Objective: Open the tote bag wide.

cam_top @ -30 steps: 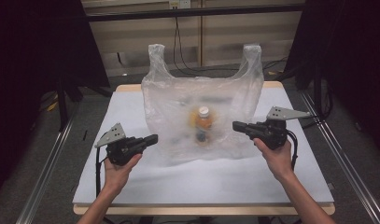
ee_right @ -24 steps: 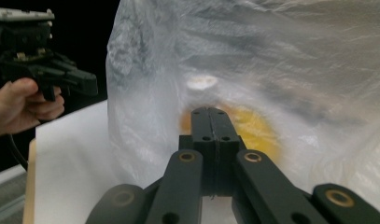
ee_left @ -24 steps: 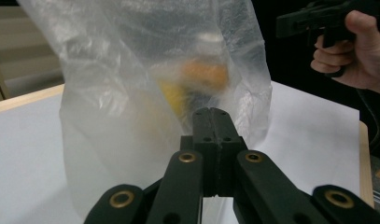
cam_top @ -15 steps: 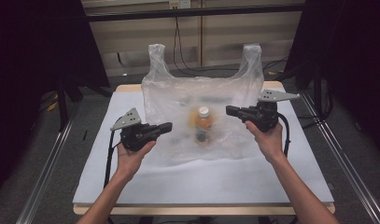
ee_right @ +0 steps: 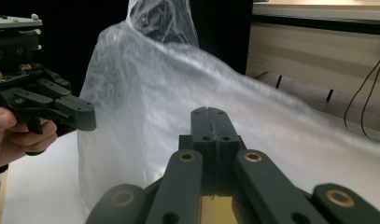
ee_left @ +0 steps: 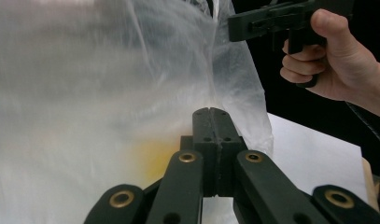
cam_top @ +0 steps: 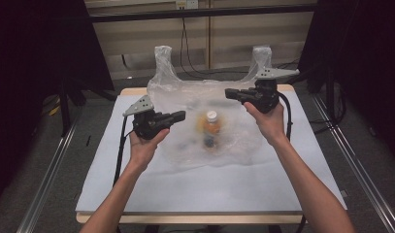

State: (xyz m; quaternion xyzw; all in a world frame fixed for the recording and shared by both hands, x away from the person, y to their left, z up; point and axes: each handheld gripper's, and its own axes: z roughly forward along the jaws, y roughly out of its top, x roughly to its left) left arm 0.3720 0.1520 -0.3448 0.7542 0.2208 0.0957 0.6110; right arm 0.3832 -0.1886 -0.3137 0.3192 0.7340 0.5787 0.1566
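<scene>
White sheeting covers the bench (cam_top: 137, 184), with dark curtains to either side and a pale wall panel behind. On it lies a clear plastic bag (cam_top: 185, 97), its two handles standing up at the far edge, and an orange bottle (cam_top: 211, 128) with a white cap lies inside, near the middle. Since a second ago both hands have lifted and moved toward the bag's upper corners: the left tool (cam_top: 178, 116) now hovers over the bag's left side, the right tool (cam_top: 230, 93) near the right handle. Both tools have their jaws pressed together with nothing between them. The bag looks not yet gripped; opening the jaws seems the likely next need.
</scene>
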